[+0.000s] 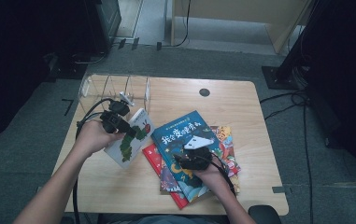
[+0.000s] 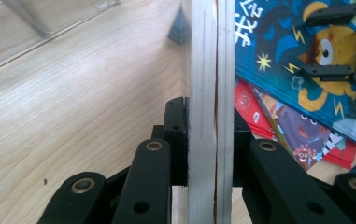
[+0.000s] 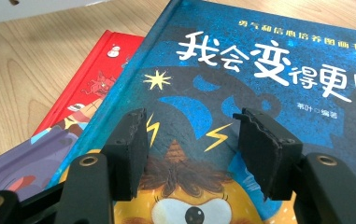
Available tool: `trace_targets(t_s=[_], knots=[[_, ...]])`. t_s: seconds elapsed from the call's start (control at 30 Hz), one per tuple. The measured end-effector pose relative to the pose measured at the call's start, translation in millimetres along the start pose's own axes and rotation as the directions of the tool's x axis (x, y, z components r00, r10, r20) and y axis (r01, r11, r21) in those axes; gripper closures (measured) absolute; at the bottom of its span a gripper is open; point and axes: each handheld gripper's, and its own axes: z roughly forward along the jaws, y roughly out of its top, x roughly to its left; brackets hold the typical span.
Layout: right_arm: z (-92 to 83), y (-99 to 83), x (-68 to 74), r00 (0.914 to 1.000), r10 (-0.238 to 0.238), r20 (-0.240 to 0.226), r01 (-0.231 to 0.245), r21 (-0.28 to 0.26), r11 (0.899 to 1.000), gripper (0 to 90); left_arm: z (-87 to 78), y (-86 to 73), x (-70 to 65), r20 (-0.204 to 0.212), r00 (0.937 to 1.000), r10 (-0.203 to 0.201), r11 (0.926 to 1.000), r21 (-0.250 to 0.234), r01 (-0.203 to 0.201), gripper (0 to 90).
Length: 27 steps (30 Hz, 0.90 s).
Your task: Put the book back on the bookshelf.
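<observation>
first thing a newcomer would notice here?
Probably the white caterpillar book, clamped on edge in the left hand-held gripper and held up at the table's left, near the clear divider rack. Next, the bright blue picture book topping a fanned stack of books mid-table, a red-covered book poking out beneath it. The right hand-held gripper hangs over the blue cover, jaws apart and gripping nothing.

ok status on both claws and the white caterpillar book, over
Left claw shut on white caterpillar picture book, lifted on edge. Right claw open over blue hardcover book topping the stack. Clear plastic book rack behind, nothing blocking.
</observation>
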Motion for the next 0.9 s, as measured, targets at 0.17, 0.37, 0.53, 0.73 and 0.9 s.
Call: trace_targets(t_s=[0.17,0.37,0.53,0.73,0.9], knots=[[0.0,0.0,0.0,1.0,-0.001,0.001,0.001,0.0,1.0,42.5,-2.7,0.7,7.0,-0.002,0.9998,-0.022,0.9998,0.005,0.022,77.5],[0.0,0.0,0.0,1.0,0.0,0.002,0.0,0.0,1.0,42.7,-2.1,4.9,17.4,-0.017,0.9981,-0.058,0.9982,0.013,0.059,77.5],[0.0,0.0,0.0,1.0,0.0,0.001,0.0,0.001,1.0,42.7,0.1,10.7,25.4,-0.031,0.9966,-0.077,0.9966,0.028,0.078,77.5],[0.1,0.0,-0.1,1.0,0.0,0.0,0.0,0.0,1.0,42.7,-2.1,17.5,31.9,-0.043,0.9929,-0.111,0.9933,0.027,0.112,77.5],[0.0,-0.1,-0.1,1.0,-0.002,0.001,0.002,0.0,1.0,42.7,-1.5,24.1,34.3,-0.04,0.9903,-0.133,0.9905,0.029,0.134,77.5]])
